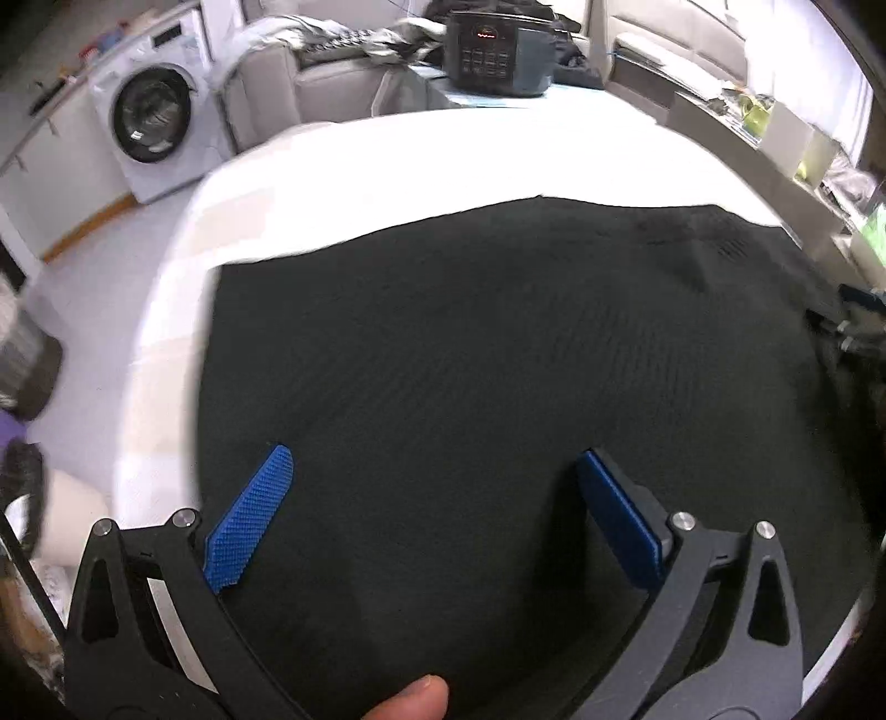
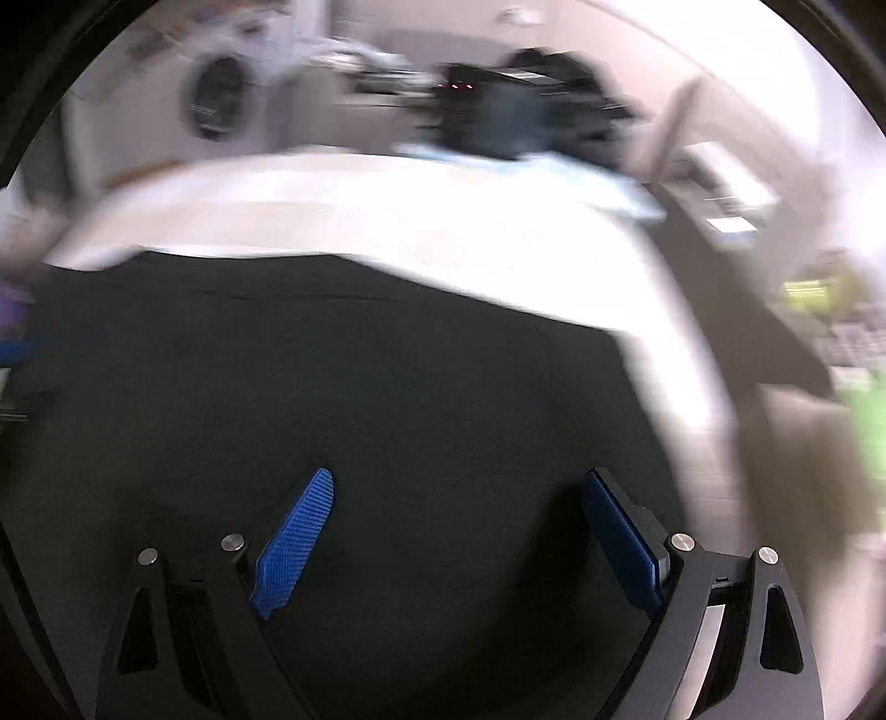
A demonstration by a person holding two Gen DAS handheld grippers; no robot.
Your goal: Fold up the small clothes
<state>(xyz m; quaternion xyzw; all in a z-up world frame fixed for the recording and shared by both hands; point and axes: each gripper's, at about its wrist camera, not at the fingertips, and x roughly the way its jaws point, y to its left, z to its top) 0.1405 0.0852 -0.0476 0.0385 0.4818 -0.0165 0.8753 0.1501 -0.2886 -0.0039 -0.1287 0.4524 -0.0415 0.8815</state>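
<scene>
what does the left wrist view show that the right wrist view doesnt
Only the left wrist view: a thumb tip at the bottom edge and the black cloth's left edge on the white table. Only the right wrist view: the black cloth's right edge. Both: open blue fingers over the cloth, a washing machine and a dark appliance beyond.

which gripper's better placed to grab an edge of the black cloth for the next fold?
Left, marginally. The left gripper hangs open over the black garment, whose side edge on the white surface lies just beside its left finger. The right gripper, also open, sits further inside the cloth, and its view is blurred.
</scene>
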